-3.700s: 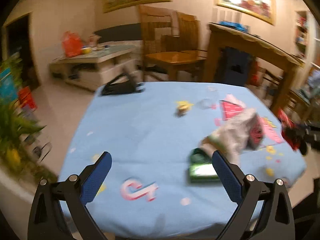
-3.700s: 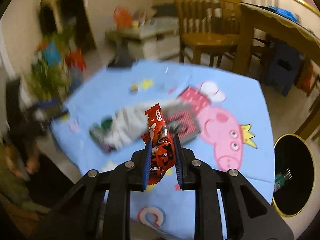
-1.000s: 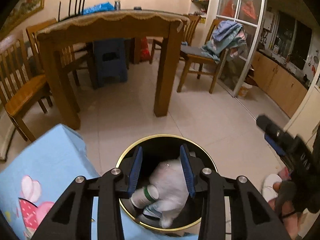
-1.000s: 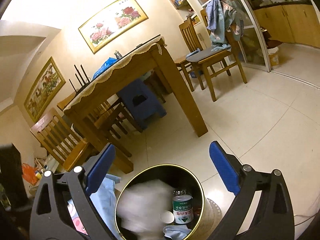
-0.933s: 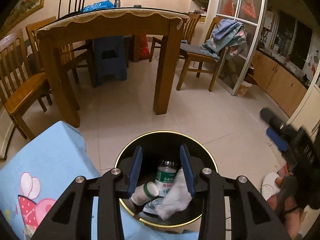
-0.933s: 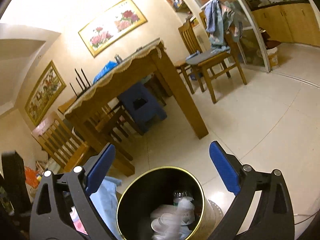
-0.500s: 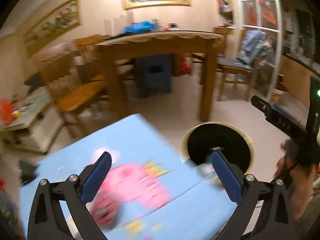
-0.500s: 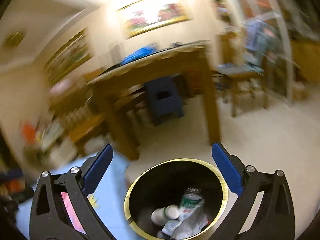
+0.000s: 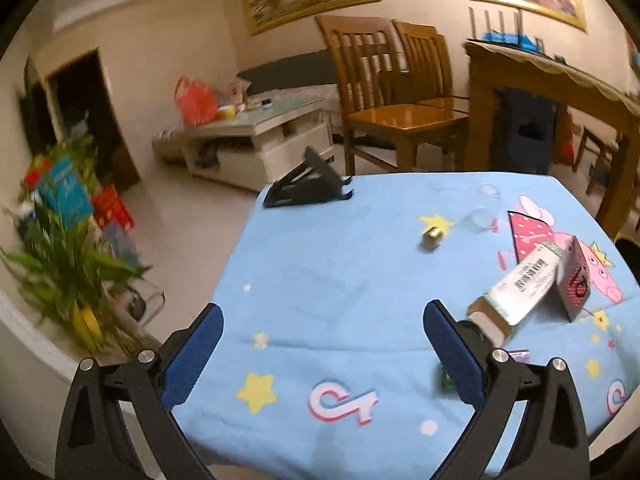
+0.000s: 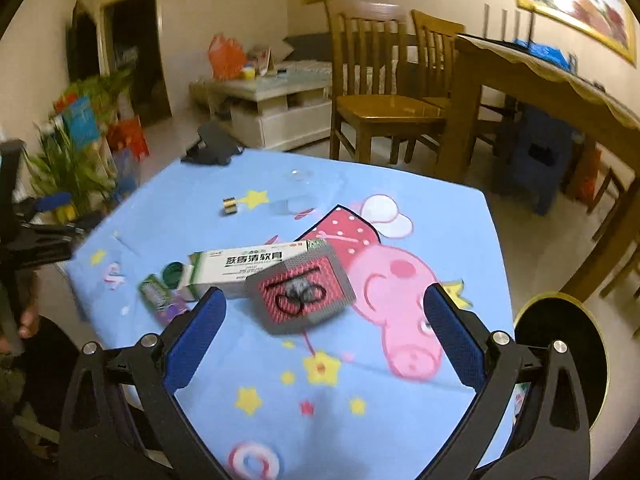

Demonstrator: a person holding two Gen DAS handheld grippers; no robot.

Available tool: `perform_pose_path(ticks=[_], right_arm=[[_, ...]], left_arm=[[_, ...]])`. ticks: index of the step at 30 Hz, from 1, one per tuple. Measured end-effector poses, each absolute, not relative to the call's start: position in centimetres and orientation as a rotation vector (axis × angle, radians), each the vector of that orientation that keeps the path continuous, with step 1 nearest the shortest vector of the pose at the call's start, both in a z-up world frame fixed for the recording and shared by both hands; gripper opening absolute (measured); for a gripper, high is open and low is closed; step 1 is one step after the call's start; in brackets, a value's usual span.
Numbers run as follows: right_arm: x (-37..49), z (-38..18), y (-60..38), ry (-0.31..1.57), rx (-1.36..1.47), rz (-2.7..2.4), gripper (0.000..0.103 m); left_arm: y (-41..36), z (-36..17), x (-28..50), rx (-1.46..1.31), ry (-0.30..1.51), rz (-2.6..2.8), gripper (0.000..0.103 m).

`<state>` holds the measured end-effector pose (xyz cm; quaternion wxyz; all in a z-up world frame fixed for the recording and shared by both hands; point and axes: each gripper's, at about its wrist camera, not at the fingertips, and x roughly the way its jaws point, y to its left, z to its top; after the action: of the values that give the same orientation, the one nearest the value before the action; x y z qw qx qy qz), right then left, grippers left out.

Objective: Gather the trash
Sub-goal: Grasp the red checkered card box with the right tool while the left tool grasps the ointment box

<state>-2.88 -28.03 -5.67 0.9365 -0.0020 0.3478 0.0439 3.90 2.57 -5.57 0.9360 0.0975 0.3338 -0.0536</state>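
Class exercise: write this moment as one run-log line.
left gripper: open, empty | right gripper: open, empty | on table: white box, red-and-grey box | bin: beside table

Warm, dim indoor light tints my two fisheye views yellowish (black corners, bowed edges), with motion blur smearing the plant (image 9: 68,264) at nine o'clock.

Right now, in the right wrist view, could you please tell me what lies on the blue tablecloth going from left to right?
Green wrapper → green cap → long white box → red-and-grey box → Peppa Pig print; off the cloth, the black bin.
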Motion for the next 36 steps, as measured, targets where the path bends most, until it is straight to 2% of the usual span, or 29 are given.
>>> perform_pose_path(ticks=[3,6,12,13,14,17,28,36], right_arm=[[0.6,-7.8,-28.8,0.842,0.191,0.071,0.097],[1.9,-10.3,-31.2,0.890,0.483,0.029,0.098],[5.1,-12.0,-30.5,0.927,0.610,-0.043,0.097],[5.3,-12.3,-30.4,0.939,0.616,-0.053,0.092],[5.5,-12.5,-30.5,0.947,0.636,-0.042,0.069],[5.3,-13.4,-30.7,0.958,0.706,0.049,0.061],[-1.4,-9.7,-35.6,0.813,0.658,0.095,0.058],[-6.6,-9.6,-44.1,0.736,0.717,-0.010,0.058]], left_arm=[[3.1,-6.1,3.8,0.184,0.670,-0.125,0.097],[2.9,-7.0,3.7,0.177,0.671,-0.141,0.097],[3.4,-7.6,4.0,0.150,0.696,-0.187,0.097],[3.4,-7.6,3.9,0.148,0.695,-0.185,0.097],[3.6,-7.6,3.9,0.144,0.695,-0.182,0.097],[4.2,-7.7,4.0,0.123,0.700,-0.181,0.097],[0.6,-7.2,2.6,0.221,0.663,-0.334,0.097],[-10.1,-5.6,3.4,0.489,0.623,-0.700,0.097]])
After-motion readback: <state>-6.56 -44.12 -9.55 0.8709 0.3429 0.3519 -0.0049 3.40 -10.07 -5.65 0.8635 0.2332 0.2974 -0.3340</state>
